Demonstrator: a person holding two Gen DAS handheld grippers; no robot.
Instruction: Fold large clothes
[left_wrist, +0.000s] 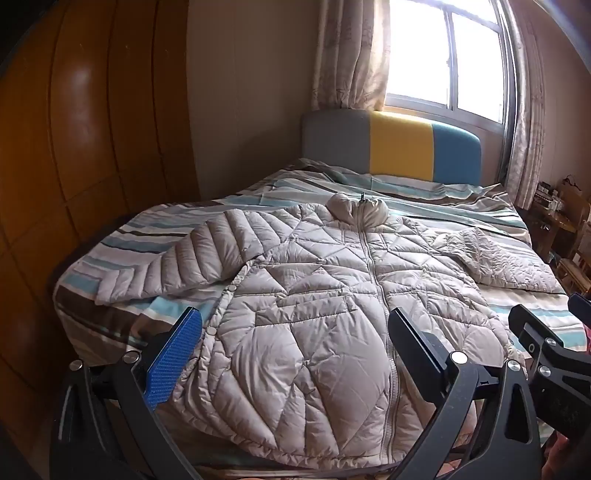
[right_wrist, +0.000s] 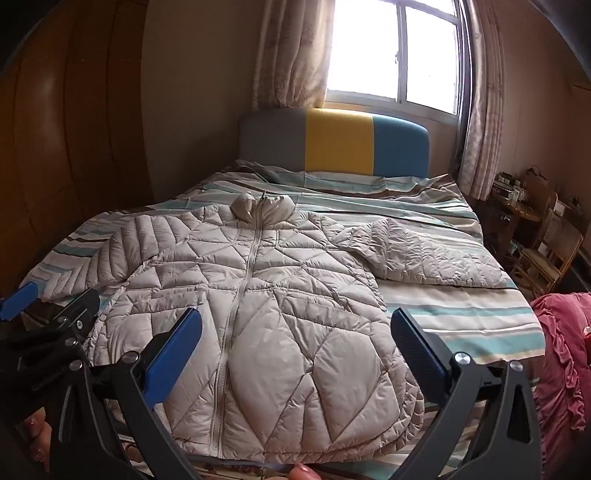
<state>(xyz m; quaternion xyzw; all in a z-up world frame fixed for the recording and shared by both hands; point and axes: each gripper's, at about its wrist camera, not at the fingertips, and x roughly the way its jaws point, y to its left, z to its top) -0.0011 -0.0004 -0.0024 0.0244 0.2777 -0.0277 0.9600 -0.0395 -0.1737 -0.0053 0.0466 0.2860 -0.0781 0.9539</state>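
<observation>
Left wrist view: left hand-held gripper (left_wrist: 295, 332) gaped wide, holding nothing, hovering over the lower half of the puffer jacket (left_wrist: 314, 288) spread zipped on the bed (left_wrist: 461, 206). Right wrist view: right hand-held gripper (right_wrist: 295, 334) likewise spread wide and empty, jacket hem just beyond its fingertips.

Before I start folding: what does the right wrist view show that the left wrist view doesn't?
Right wrist only: a pink ruffled fabric beside the bed, and fingertips at the bottom edge. Left wrist only: more of the wooden wardrobe. Both: the quilted jacket spread flat and zipped on the striped bedsheet, with the left hand-held gripper and right hand-held gripper open, holding nothing.
</observation>
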